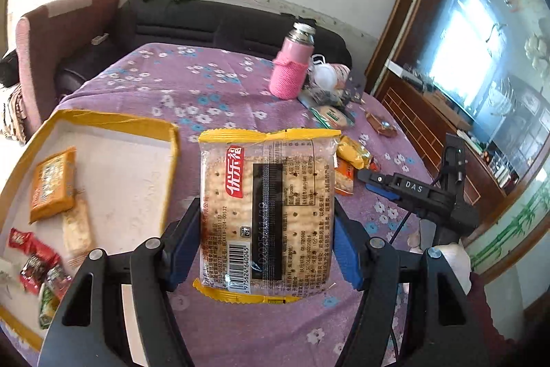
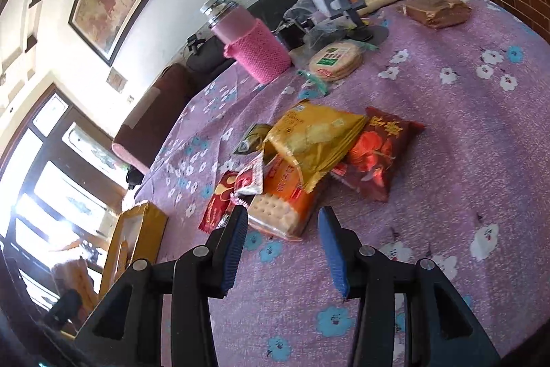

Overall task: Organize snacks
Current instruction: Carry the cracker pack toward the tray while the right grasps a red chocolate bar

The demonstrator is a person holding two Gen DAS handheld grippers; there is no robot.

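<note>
My left gripper is shut on a clear cracker pack with yellow ends and holds it above the purple flowered tablecloth, just right of the yellow-rimmed box. The box holds an orange pack, a cracker pack and several small red sweets. My right gripper is open and empty, just short of a snack pile: an orange cracker pack, a yellow chip bag and a dark red bag. The right gripper also shows in the left wrist view.
A pink-sleeved flask stands at the table's far side beside a round rice-cracker pack, clutter and a brown packet. A dark sofa lies beyond the table. A wooden cabinet stands to the right.
</note>
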